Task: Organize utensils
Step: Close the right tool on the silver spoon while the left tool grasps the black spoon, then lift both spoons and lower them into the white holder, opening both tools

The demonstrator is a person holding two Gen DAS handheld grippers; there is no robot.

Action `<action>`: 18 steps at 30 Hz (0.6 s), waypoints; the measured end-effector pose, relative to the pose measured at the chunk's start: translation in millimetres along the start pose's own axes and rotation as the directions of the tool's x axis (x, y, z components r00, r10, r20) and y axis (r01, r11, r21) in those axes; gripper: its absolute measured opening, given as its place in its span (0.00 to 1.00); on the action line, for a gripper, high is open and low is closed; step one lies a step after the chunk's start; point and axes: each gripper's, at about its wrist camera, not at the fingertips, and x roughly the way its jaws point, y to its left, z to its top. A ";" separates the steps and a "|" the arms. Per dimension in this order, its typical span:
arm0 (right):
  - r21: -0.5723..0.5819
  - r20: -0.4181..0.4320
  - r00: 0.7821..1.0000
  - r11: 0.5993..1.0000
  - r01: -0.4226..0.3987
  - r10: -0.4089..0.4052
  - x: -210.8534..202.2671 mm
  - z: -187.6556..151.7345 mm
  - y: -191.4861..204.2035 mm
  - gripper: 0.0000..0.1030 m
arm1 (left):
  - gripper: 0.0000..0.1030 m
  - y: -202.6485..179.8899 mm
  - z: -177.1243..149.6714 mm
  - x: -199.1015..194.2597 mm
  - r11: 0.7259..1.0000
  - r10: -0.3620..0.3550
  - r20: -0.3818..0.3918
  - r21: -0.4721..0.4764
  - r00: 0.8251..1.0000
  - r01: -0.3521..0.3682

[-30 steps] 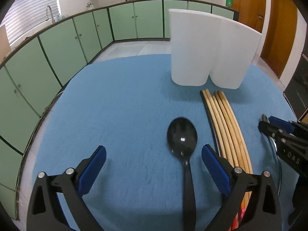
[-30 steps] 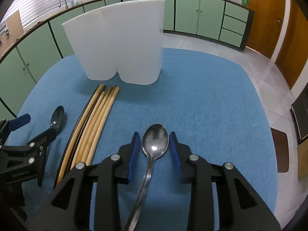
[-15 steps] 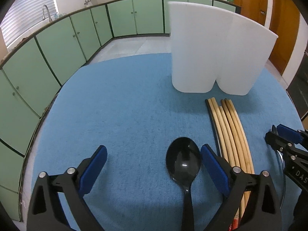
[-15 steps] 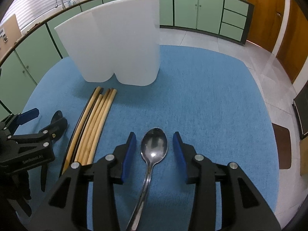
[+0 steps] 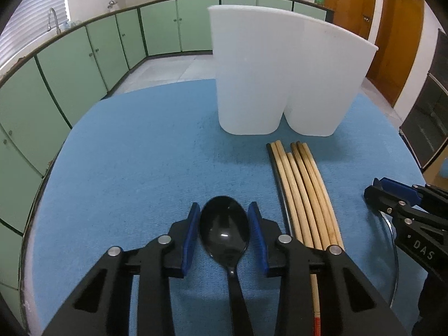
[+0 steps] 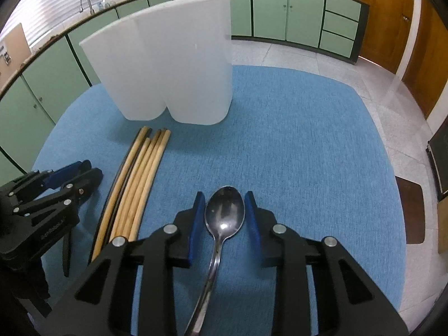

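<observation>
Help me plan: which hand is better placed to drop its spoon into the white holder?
Probably left. Both jaws have just been closing on spoon bowls: left gripper, black spoon; right gripper, metal spoon. The holder stands straight ahead of the left, off-centre for the right.

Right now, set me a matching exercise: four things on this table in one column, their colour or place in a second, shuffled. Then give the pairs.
Things:
1. plastic spoon
2. metal spoon
3. chopsticks
4. utensil holder

Descriptions:
A. white, standing upright at the far side of the blue mat
B. black, bowl between the left gripper's blue pads
C. tan, lying in a bundle between the two spoons
D. shiny silver, bowl between the right gripper's blue pads

Pairs: 1-B, 2-D, 3-C, 4-A
</observation>
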 end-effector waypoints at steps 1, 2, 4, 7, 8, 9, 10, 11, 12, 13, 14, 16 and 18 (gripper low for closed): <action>0.004 0.021 1.000 1.000 -0.016 0.016 -3.5 0.3 -2.2 0.27 | 0.34 2.2 0.7 -1.0 1.000 -0.010 0.011 -0.003 1.000 0.010; 0.004 0.044 0.999 1.000 -0.029 0.028 -7.6 -2.3 -5.4 0.27 | 0.34 1.3 -3.0 -4.4 1.000 -0.017 0.023 -0.005 1.000 0.017; -0.001 0.104 0.993 0.999 -0.053 0.053 -20.0 -8.1 -9.9 0.27 | 0.34 2.2 -8.4 -15.6 0.999 -0.040 0.083 -0.004 0.996 0.040; -0.019 0.205 0.974 0.996 -0.090 0.092 -41.1 -10.4 -14.8 0.27 | 0.34 4.7 -15.4 -37.7 0.995 -0.099 0.214 -0.003 0.972 0.102; -0.020 0.224 0.969 0.995 -0.101 0.103 -45.3 -10.7 -17.3 0.27 | 0.34 4.7 -17.5 -43.9 0.993 -0.111 0.251 -0.001 0.962 0.115; -0.020 0.243 0.963 0.993 -0.112 0.114 -50.4 -10.8 -19.7 0.27 | 0.34 5.3 -19.1 -51.0 0.993 -0.117 0.294 0.006 0.949 0.120; -0.021 0.265 0.956 0.992 -0.124 0.125 -56.7 -10.4 -22.0 0.27 | 0.34 5.8 -19.8 -54.1 0.993 -0.117 0.316 0.009 0.942 0.120; -0.025 0.283 0.950 0.991 -0.132 0.134 -62.1 -9.7 -22.1 0.27 | 0.34 4.7 -25.0 -59.4 0.992 -0.121 0.341 0.010 0.932 0.125; -0.031 0.305 0.942 0.990 -0.138 0.140 -68.4 -8.5 -24.1 0.27 | 0.34 5.6 -25.4 -62.6 0.991 -0.129 0.365 0.011 0.922 0.134; -0.034 0.318 0.937 0.989 -0.141 0.144 -74.3 -7.4 -20.0 0.27 | 0.34 6.5 -24.5 -66.7 0.990 -0.133 0.394 0.011 0.910 0.140; -0.039 0.336 0.930 0.989 -0.145 0.150 -79.9 -4.9 -21.8 0.27 | 0.34 -2.1 -29.7 -72.1 0.990 -0.132 0.408 0.010 0.903 0.140; -0.045 0.365 0.918 0.988 -0.148 0.154 -89.6 2.1 -24.5 0.26 | 0.34 -1.8 -25.7 -77.7 0.989 -0.136 0.442 0.006 0.887 0.148; -0.048 0.395 0.905 0.987 -0.152 0.159 -100.9 7.5 -25.3 0.26 | 0.34 0.9 -19.1 -82.2 0.986 -0.145 0.471 -0.002 0.870 0.165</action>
